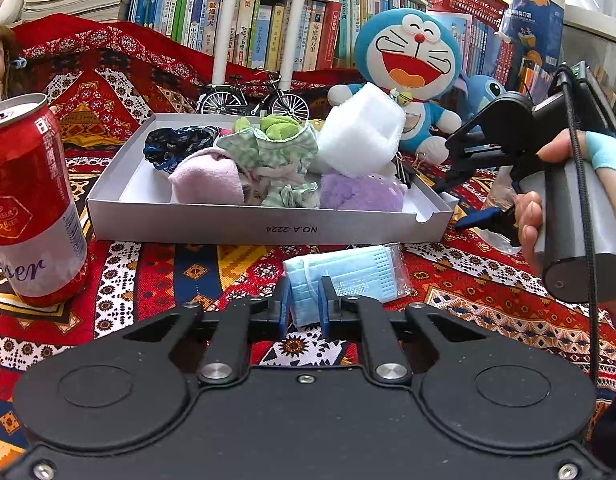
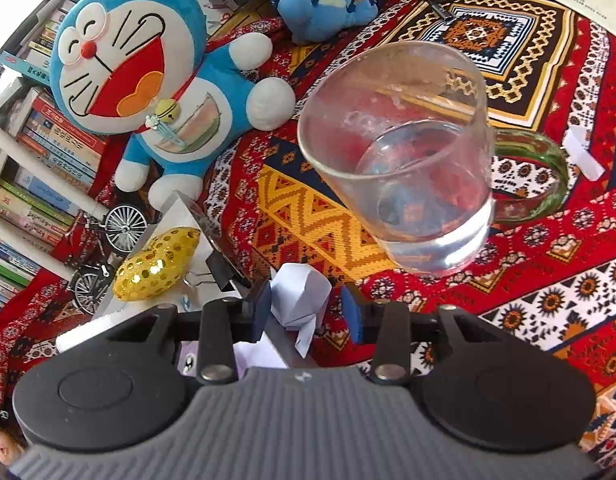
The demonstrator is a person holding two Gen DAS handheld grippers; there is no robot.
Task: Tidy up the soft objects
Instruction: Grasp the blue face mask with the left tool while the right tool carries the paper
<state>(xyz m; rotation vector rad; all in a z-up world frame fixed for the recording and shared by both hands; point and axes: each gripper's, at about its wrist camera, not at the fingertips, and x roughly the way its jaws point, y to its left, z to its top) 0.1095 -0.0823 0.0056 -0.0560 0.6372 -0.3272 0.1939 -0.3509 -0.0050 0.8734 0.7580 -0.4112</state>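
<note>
A grey cardboard tray [image 1: 264, 227] holds several soft items: a pink cloth [image 1: 206, 180], green checked fabric [image 1: 268, 148], a purple plush [image 1: 359, 192], a dark scrunchie [image 1: 176, 142] and a white sponge block [image 1: 359, 130]. My left gripper [image 1: 304, 302] is shut on a pack of blue face masks [image 1: 343, 276] lying on the patterned cloth in front of the tray. My right gripper [image 2: 308, 308] is open over the tray's right corner [image 2: 212, 232], with a white folded paper figure [image 2: 300, 300] between its fingers. It also shows in the left wrist view [image 1: 463, 176].
A red drink can [image 1: 32, 200] stands at the left. A Doraemon plush [image 1: 411, 64] and a blue Stitch plush [image 2: 319, 4] lie behind the tray. A model bicycle [image 1: 252, 100], a glass mug [image 2: 411, 160], a gold sequin heart [image 2: 156, 264] and bookshelves [image 1: 268, 20] are around.
</note>
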